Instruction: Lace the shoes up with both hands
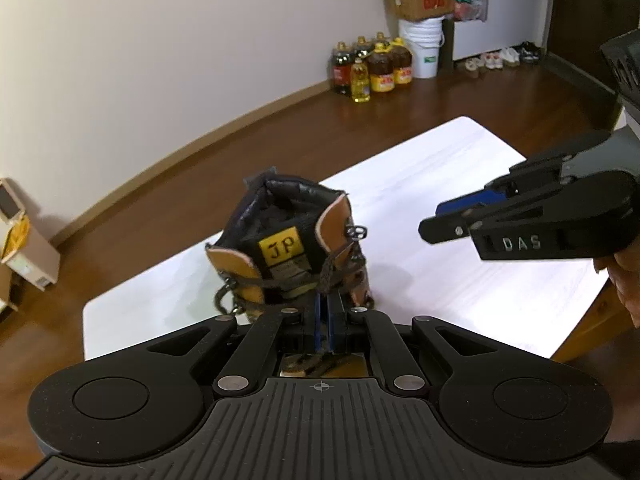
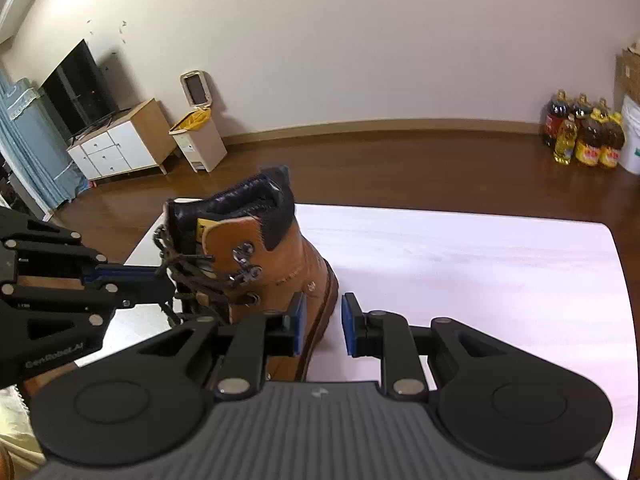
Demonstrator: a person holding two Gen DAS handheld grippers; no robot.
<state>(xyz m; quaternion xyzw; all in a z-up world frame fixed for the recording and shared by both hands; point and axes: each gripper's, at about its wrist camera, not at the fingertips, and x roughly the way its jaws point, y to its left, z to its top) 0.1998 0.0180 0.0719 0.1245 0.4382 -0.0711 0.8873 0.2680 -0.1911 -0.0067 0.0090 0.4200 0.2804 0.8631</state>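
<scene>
A tan lace-up boot (image 1: 240,264) with a black collar and a yellow tongue label stands on the white table (image 1: 440,176). My left gripper (image 1: 326,312) is shut on a dark brown lace (image 1: 335,268) that runs up to the boot's right-hand eyelets. In the right wrist view the same gripper (image 2: 170,280) reaches in from the left and pinches the lace (image 2: 192,270) at the boot's (image 2: 280,256) front. My right gripper (image 2: 324,322) stands open beside the boot's outer side, with no lace between its blue pads (image 2: 350,324). From the left wrist it (image 1: 434,220) hovers to the boot's right.
The table's (image 2: 480,280) right half lies bare. On the wooden floor stand several oil bottles (image 1: 372,68), a white bucket (image 1: 424,46) under a cardboard box, a bin (image 2: 198,140) and a TV cabinet (image 2: 120,144). A person's hand (image 1: 624,280) shows at the right edge.
</scene>
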